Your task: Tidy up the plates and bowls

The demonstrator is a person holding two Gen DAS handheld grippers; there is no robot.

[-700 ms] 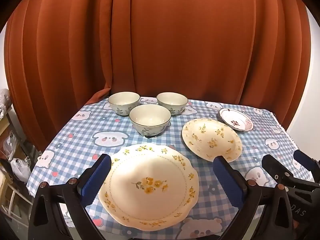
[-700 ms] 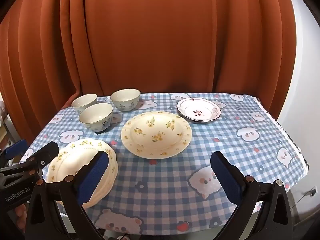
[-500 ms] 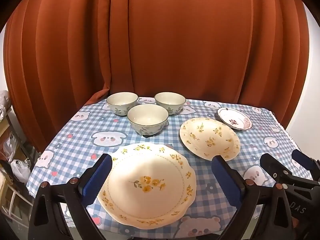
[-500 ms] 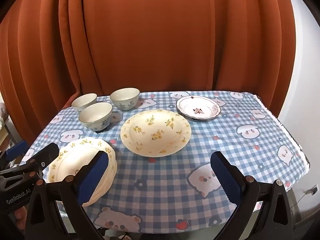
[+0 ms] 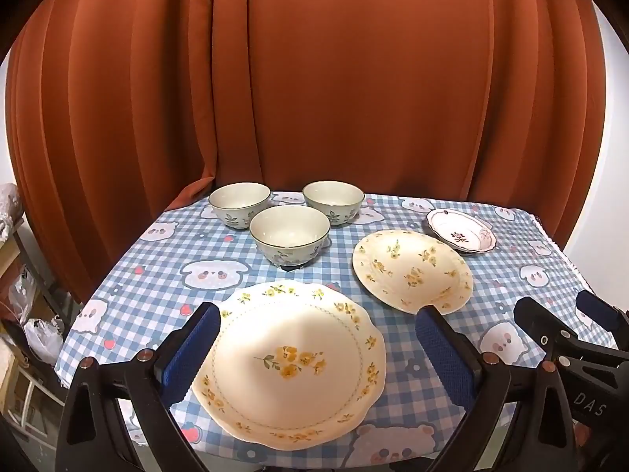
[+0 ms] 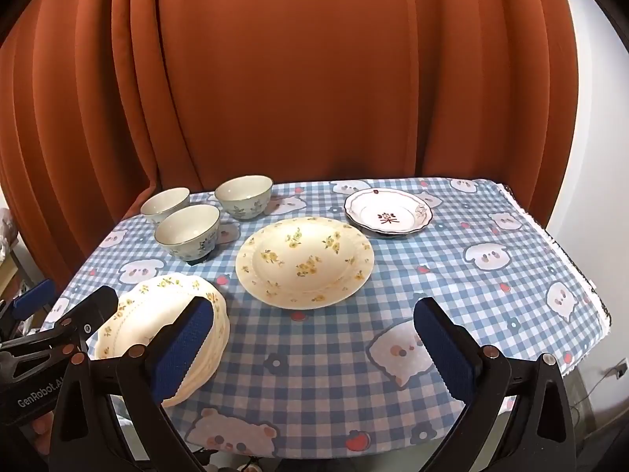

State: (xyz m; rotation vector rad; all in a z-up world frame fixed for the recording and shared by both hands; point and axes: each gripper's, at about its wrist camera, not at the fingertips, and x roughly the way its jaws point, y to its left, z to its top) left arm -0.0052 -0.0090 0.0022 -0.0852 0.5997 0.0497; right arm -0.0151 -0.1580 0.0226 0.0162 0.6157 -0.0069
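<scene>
Both spread tongs (image 5: 314,348) (image 6: 314,344) drew back slightly from checked tablecloth (image 6: 452,275), rust curtain (image 6: 314,78) behind.

Three bowls (image 5: 289,232) stand behind the scalloped plate (image 5: 291,362); two plates (image 5: 411,269) lie to its right.

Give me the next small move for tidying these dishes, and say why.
Probably ease the open left gripper down toward the scalloped cream plate with yellow flowers between its fingers. Both grippers are empty, that plate lies nearest, and the round yellow-flowered plate lies separately beside it.
</scene>
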